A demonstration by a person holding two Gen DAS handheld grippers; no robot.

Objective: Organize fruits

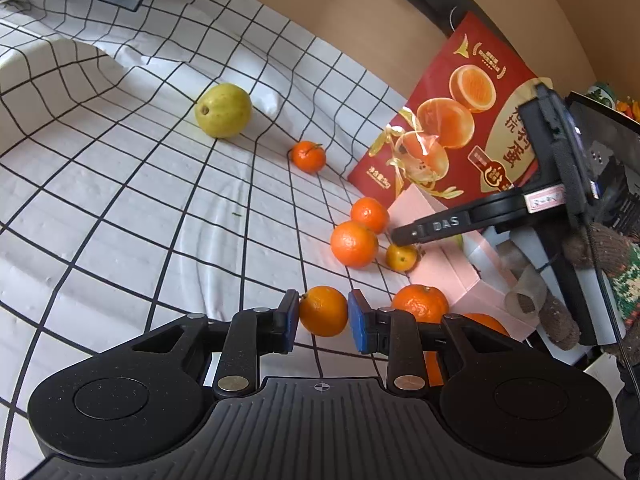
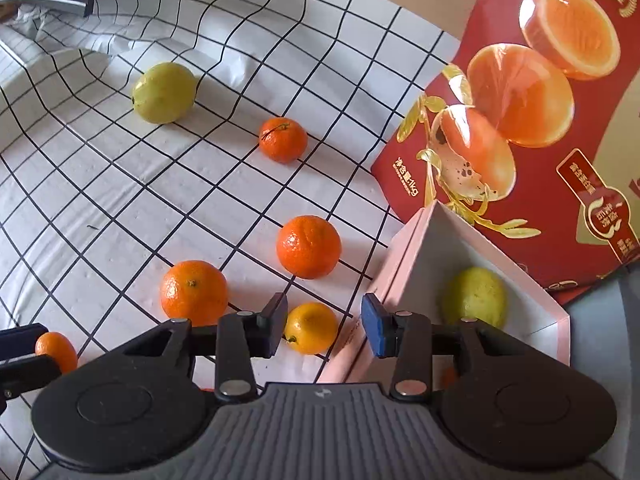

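My left gripper is shut on an orange, its blue pads pressing both sides; the right wrist view shows the same gripper and orange at the lower left. My right gripper stands open over a small yellow-orange fruit. The left pad is at the fruit's side and the right pad is clear of it. From the left wrist view, the right gripper hovers just over that fruit, beside the pink box. A green fruit lies inside the box.
Loose oranges and a green pear lie on the checked cloth. A red printed bag leans behind the box. Two more oranges sit by the box. A gloved hand holds the right gripper.
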